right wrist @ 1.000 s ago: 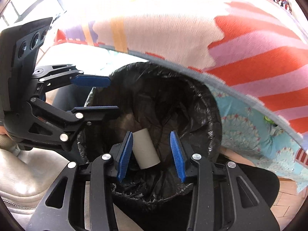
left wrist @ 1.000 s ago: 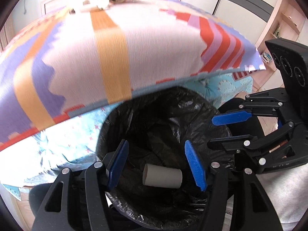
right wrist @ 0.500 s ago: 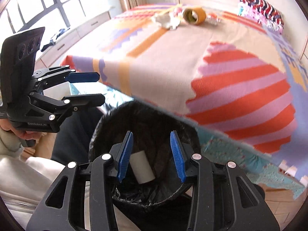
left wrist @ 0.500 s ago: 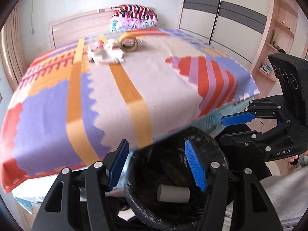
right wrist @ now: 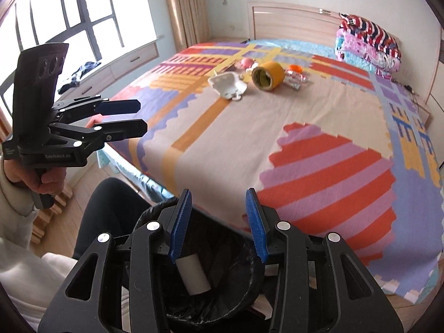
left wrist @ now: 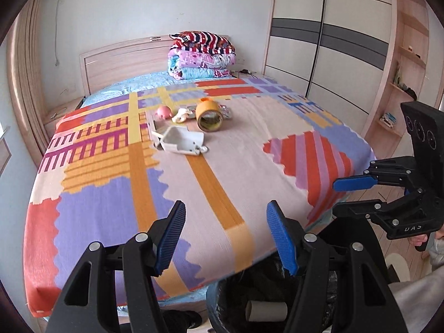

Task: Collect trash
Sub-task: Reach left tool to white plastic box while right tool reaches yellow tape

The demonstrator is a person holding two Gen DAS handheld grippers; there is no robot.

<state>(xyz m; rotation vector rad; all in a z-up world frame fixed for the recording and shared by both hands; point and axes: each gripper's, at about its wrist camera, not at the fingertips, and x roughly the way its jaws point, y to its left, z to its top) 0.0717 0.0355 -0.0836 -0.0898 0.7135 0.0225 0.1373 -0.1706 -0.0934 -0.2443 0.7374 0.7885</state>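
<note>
A black-lined trash bin (left wrist: 230,299) (right wrist: 249,283) stands at the foot of the bed, with a cardboard tube (left wrist: 266,311) (right wrist: 194,277) lying inside. My left gripper (left wrist: 226,236) (right wrist: 136,116) hangs open and empty above the bed's near edge. My right gripper (right wrist: 217,224) (left wrist: 337,194) is open and empty over the bin's rim. Far up the bedspread lies a cluster of trash: a white carton piece (left wrist: 180,143) (right wrist: 229,84), a yellow tape roll (left wrist: 208,116) (right wrist: 267,76), a pink item (left wrist: 163,111) (right wrist: 247,62) and crinkled wrappers (left wrist: 226,109) (right wrist: 295,79).
The bed (left wrist: 249,149) (right wrist: 277,138) with a patterned cover fills the middle. Folded blankets (left wrist: 202,55) (right wrist: 366,41) are stacked by the headboard. A wardrobe (left wrist: 333,41) stands on the right, a window (right wrist: 69,27) on the left. The person's knee (right wrist: 111,208) is beside the bin.
Both grippers rose from inside the bin's mouth and tilted up, so the whole bed top and the trash on it came into view. The tube stayed in the bin.
</note>
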